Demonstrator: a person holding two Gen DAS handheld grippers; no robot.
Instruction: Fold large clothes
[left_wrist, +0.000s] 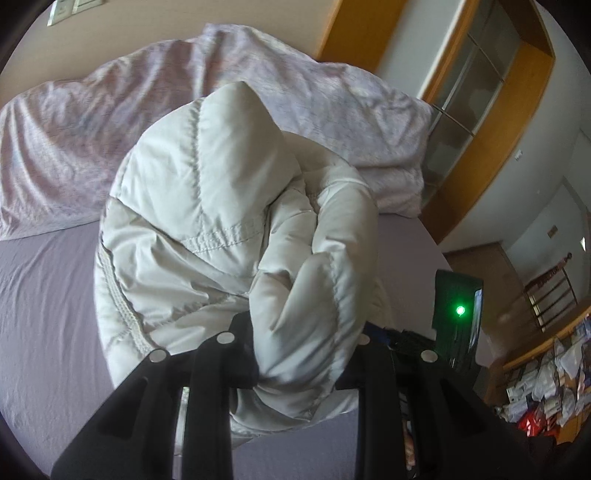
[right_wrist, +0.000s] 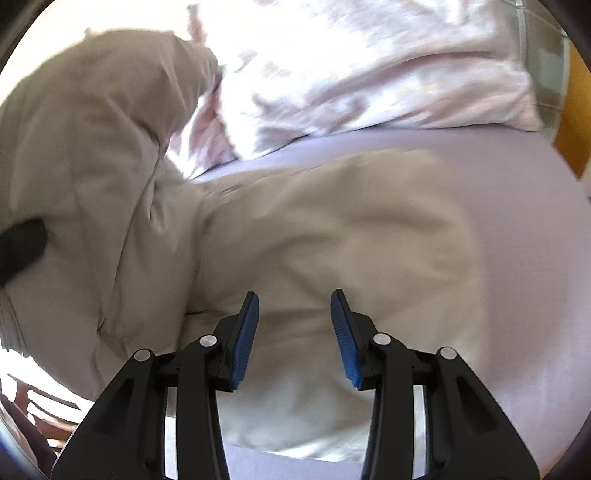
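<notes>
The left gripper (left_wrist: 301, 354) has its jaws clamped narrow on a thick bunched fold of the jacket (left_wrist: 221, 221), and you can't actually see the pads at all since the puffy cream fabric swallows them, only the black arms show on either side. The right gripper (right_wrist: 294, 332) has its jaws standing apart with nothing pinched, both blue pads (right_wrist: 243, 339) in clear view, and the jacket just lies below the gap without touching them as far as I can tell. From the left wrist view the jacket is a big quilted lump pulled up off the bed (left_wrist: 44, 314), stitching lines and a ribbed hem visible on the left, but which part is sleeve or hood I honestly can't make out. In the right wrist view it's pretty blurry and blown out by light, the jacket spreads across the lilac sheet and rises into a tall fold at the left, where a dark black shape (right_wrist: 22, 247) pokes in at the edge, too cut off to identify. Behind it a pinkish patterned duvet (left_wrist: 92, 140) is heaped along the far side of the bed. Off to the right in the left view there's a dark box with a green light (left_wrist: 460, 310), partly hidden, then a wood-framed cabinet (left_wrist: 480, 110) and a cluttered shelf (left_wrist: 546, 376) at the rim.
</notes>
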